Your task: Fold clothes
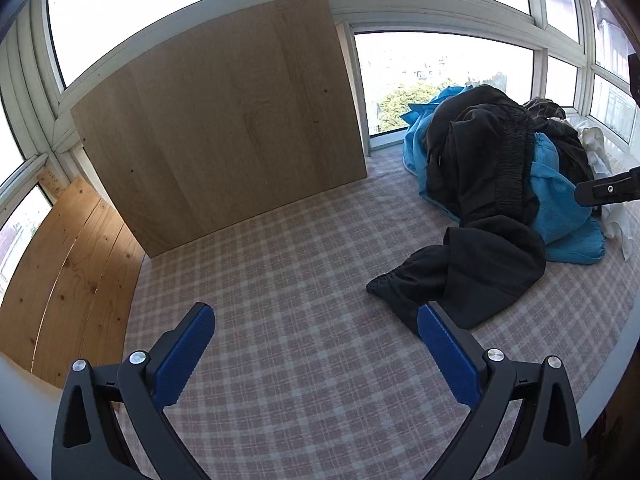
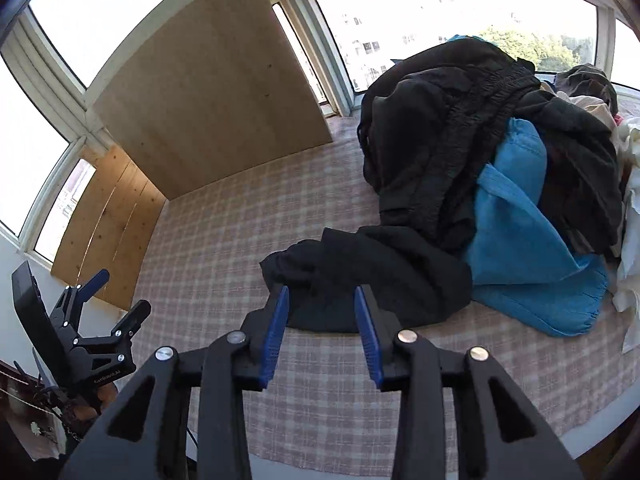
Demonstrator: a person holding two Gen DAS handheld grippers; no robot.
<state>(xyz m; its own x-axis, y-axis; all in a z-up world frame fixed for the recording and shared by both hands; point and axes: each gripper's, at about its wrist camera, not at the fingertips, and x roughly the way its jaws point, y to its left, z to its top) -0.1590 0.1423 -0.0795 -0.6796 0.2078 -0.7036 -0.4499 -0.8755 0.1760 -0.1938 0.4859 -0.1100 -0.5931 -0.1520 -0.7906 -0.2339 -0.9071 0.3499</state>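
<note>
Matt checked cloth cover (image 1: pixel 304 264), smooth wooden board (image 1: pixel 224 136).

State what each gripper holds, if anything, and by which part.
Nothing is held. The left gripper is open over bare checked cloth; the right gripper is open, its jaws just short of the black garment.

Heaped clothes pile (image 2: pixel 500 168), blk garment (image 2: pixel 372 276) trailing onto tablecloth
</note>
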